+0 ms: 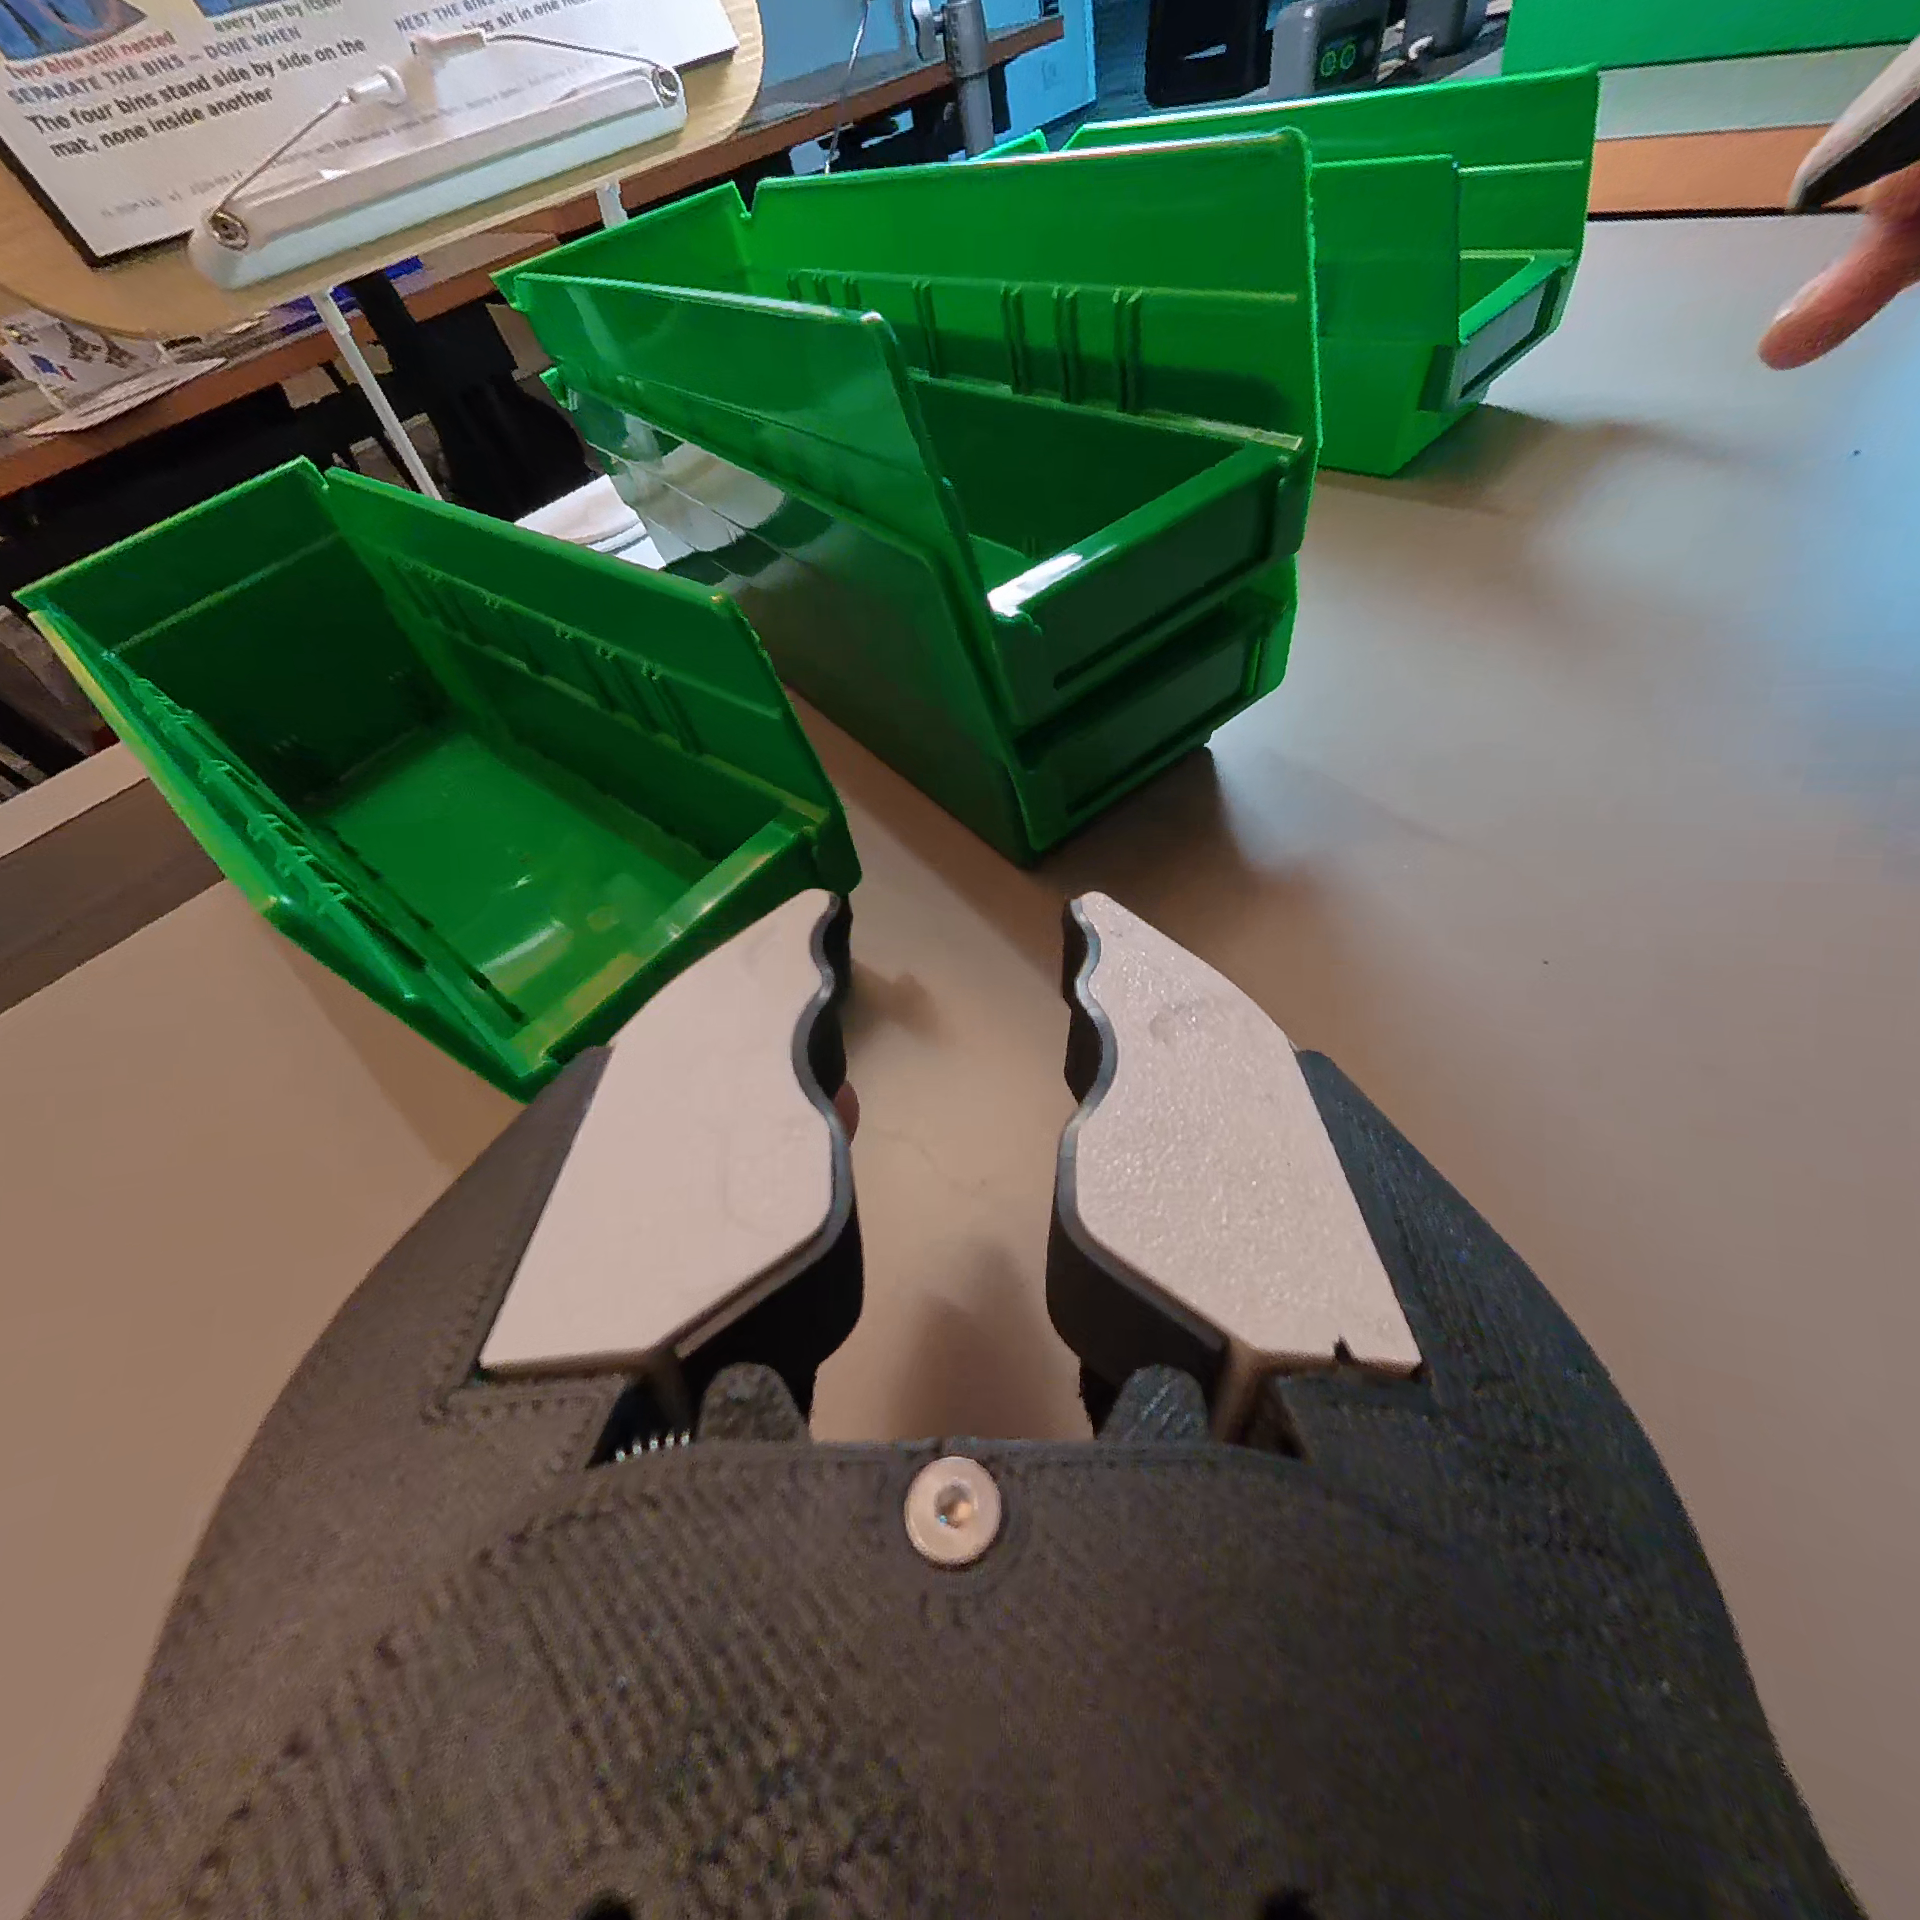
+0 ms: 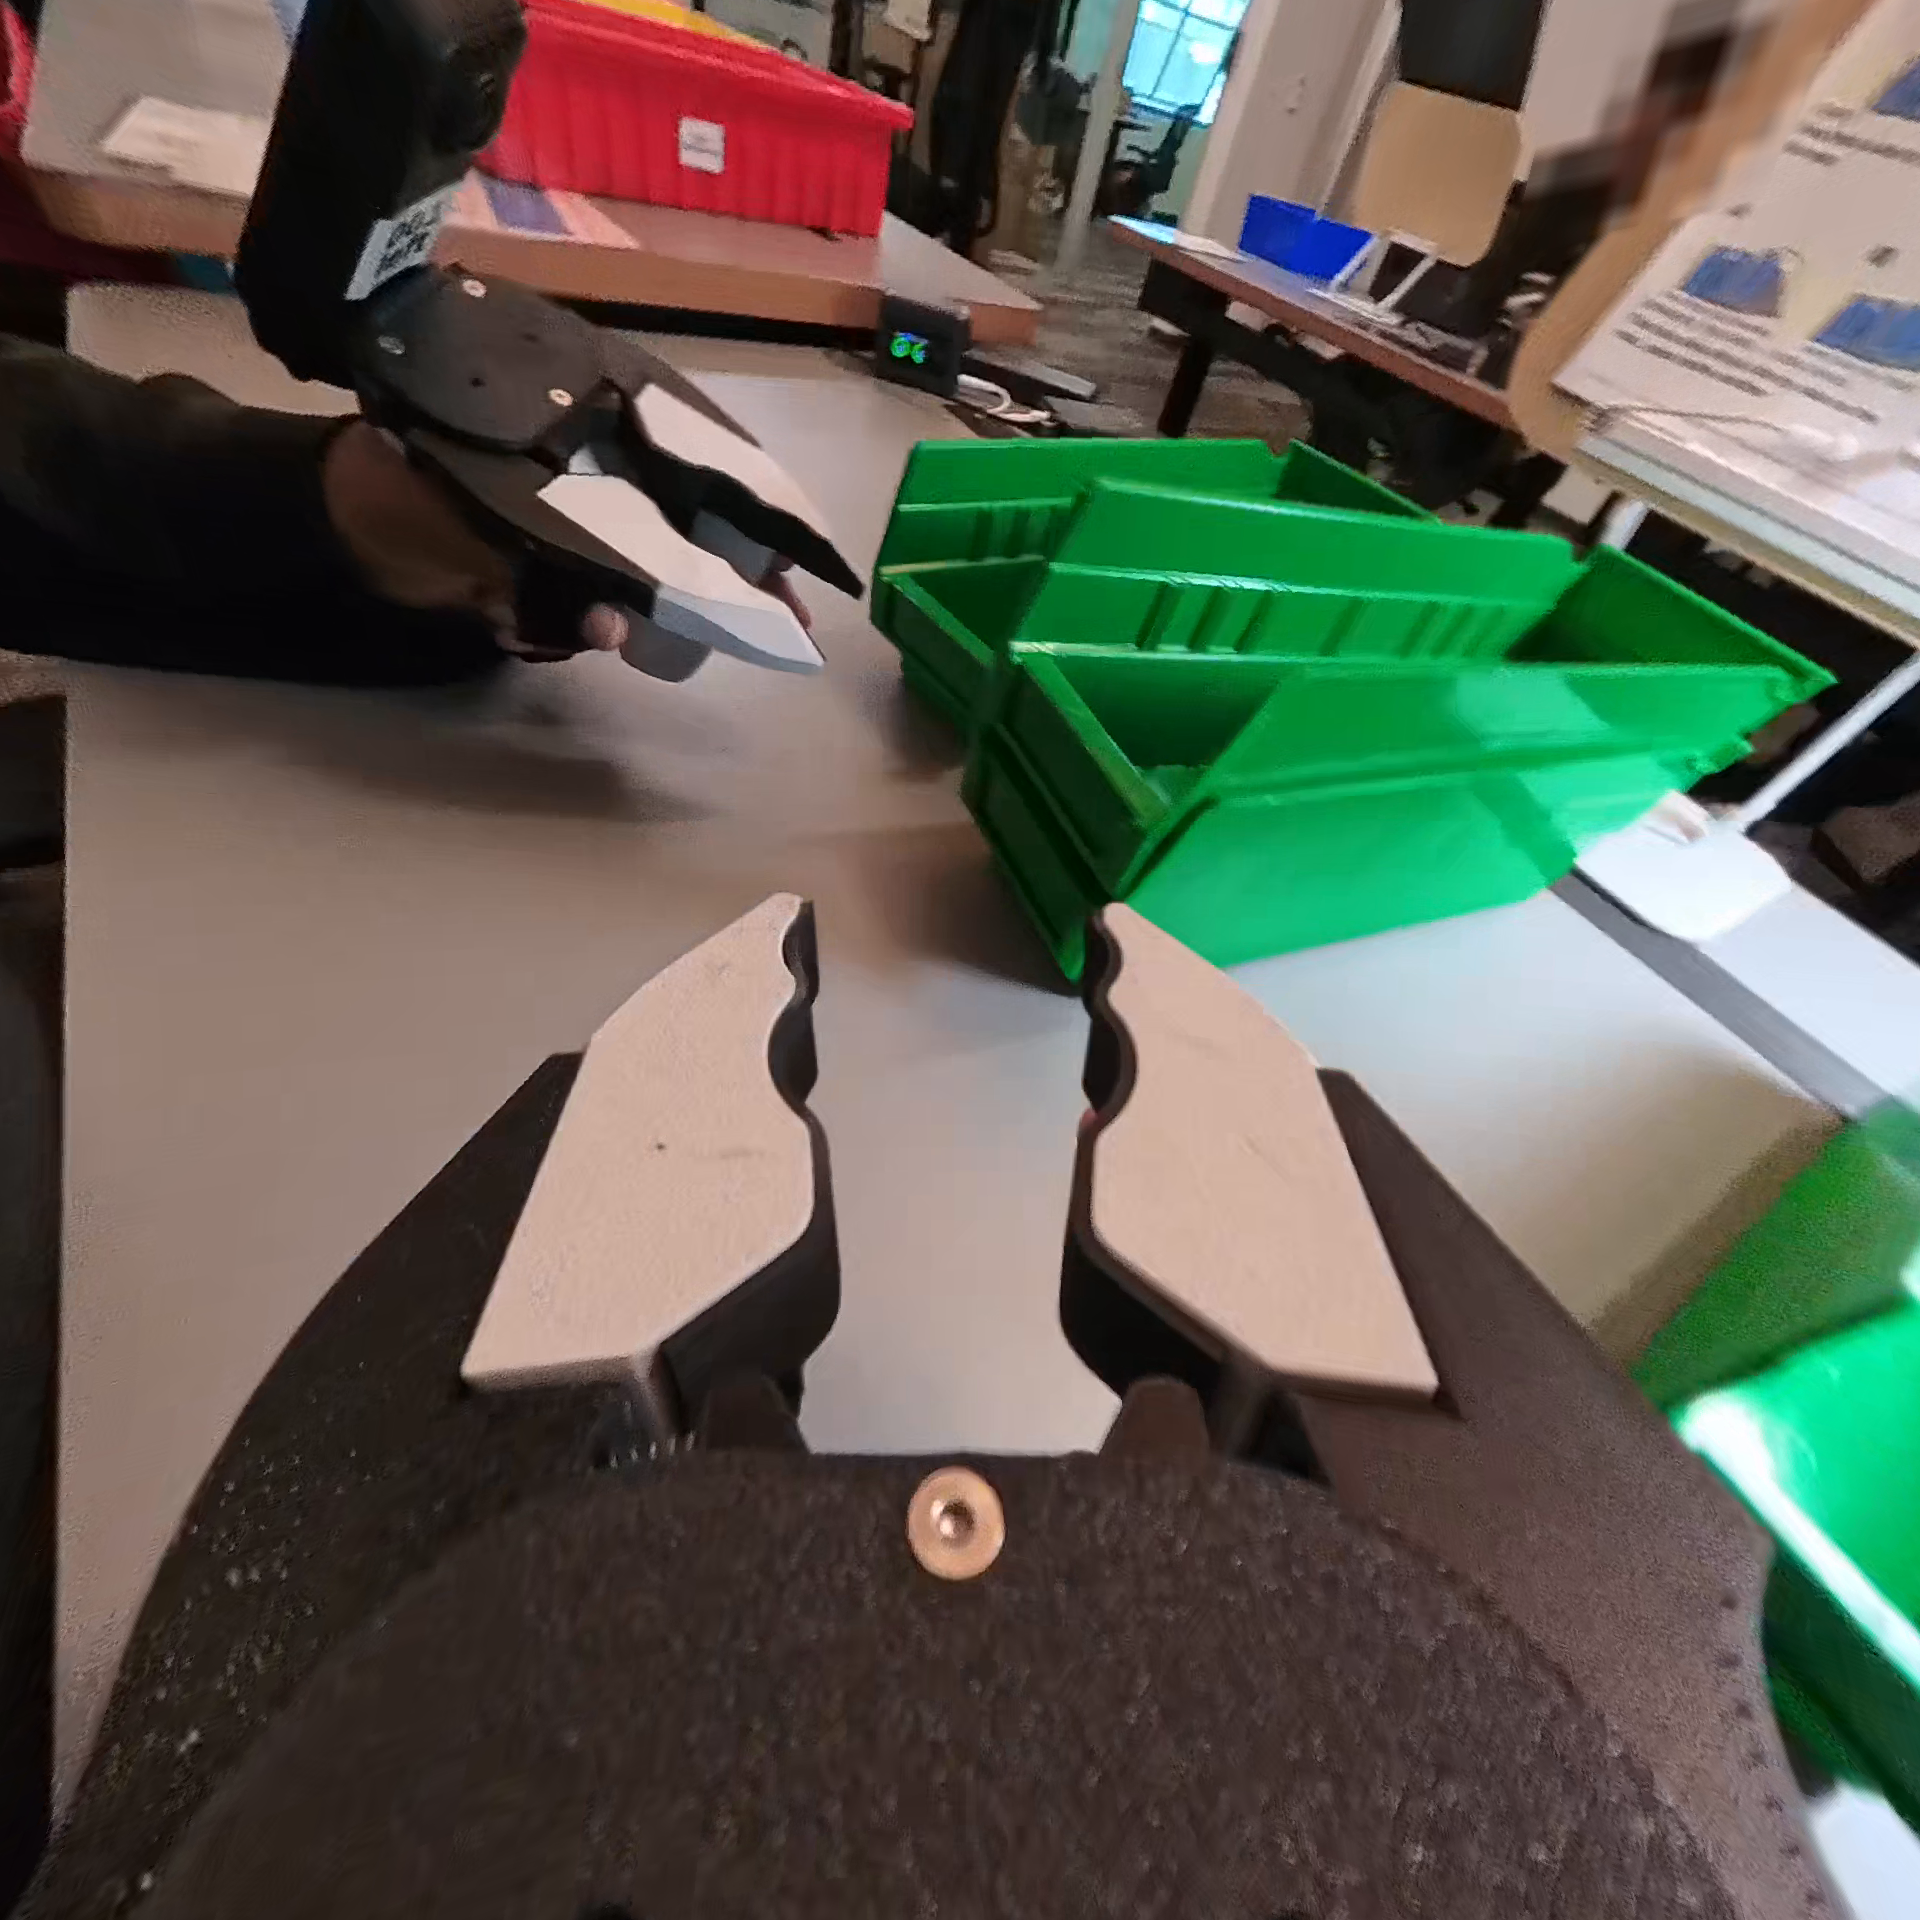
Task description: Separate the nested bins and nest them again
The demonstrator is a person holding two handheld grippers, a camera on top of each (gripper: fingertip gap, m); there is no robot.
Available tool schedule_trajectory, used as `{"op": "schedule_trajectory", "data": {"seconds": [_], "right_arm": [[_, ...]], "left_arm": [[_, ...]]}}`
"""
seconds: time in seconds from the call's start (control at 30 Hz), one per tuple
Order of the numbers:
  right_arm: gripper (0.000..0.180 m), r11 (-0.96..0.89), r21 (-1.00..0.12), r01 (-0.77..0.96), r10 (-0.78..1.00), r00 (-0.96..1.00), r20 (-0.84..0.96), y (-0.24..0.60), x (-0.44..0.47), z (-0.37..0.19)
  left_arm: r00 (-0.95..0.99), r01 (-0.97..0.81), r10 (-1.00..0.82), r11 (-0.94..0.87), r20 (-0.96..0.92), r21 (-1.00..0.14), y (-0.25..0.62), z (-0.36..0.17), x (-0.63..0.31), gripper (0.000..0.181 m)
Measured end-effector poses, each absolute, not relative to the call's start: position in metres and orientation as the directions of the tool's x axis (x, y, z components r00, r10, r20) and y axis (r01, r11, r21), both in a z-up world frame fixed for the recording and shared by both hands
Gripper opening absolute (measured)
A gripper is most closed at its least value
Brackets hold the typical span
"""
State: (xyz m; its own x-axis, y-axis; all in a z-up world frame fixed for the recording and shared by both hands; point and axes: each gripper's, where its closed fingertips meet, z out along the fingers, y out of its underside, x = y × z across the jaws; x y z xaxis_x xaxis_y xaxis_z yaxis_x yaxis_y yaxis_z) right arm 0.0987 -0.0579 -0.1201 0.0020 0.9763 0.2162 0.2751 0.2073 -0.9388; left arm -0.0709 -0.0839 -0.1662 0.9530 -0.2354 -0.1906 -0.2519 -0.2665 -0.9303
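Both your left gripper (image 1: pixel 956 935) and right gripper (image 2: pixel 948 940) hang spread and empty — one nested pair (image 1: pixel 1091 623) remains, so separating continues: pinch its upper bin's rim next.

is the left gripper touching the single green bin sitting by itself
Cannot tell. In the left wrist view the left gripper is open, but one finger overlaps the single bin's front corner, hiding any gap.
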Motion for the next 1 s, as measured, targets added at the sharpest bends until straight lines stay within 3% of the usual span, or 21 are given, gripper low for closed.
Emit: {"op": "schedule_trajectory", "data": {"seconds": [0.27,0.4,0.53,0.63,0.77,1.0], "right_arm": [[0.045,0.402,-0.784,0.473,0.894,-0.017,0.448,-0.057,0.011,-0.119],[0.047,0.525,-0.600,0.604,0.796,-0.098,0.598,-0.043,-0.023,-0.129],[0.048,0.529,-0.348,0.774,0.739,-0.220,0.637,-0.017,-0.030,-0.165],[0.042,0.527,-0.253,0.811,0.716,-0.263,0.647,-0.004,-0.030,-0.181],[0.039,0.548,-0.225,0.806,0.721,-0.318,0.615,-0.003,-0.031,-0.183],[0.029,0.598,-0.275,0.753,0.771,-0.445,0.456,-0.014,-0.016,-0.172]], "left_arm": [[0.950,-0.246,-0.258,-0.272,-0.176,-0.930,-0.085,-0.168,-0.066,0.039],[0.949,-0.246,-0.261,-0.270,-0.175,-0.931,-0.085,-0.168,-0.067,0.039],[0.949,-0.244,-0.263,-0.261,-0.174,-0.934,-0.087,-0.165,-0.067,0.039],[0.949,-0.238,-0.266,-0.258,-0.168,-0.937,-0.087,-0.164,-0.067,0.038],[0.947,-0.243,-0.271,-0.259,-0.172,-0.935,-0.087,-0.165,-0.066,0.038],[0.945,-0.246,-0.277,-0.262,-0.172,-0.933,-0.087,-0.167,-0.065,0.037]]}}
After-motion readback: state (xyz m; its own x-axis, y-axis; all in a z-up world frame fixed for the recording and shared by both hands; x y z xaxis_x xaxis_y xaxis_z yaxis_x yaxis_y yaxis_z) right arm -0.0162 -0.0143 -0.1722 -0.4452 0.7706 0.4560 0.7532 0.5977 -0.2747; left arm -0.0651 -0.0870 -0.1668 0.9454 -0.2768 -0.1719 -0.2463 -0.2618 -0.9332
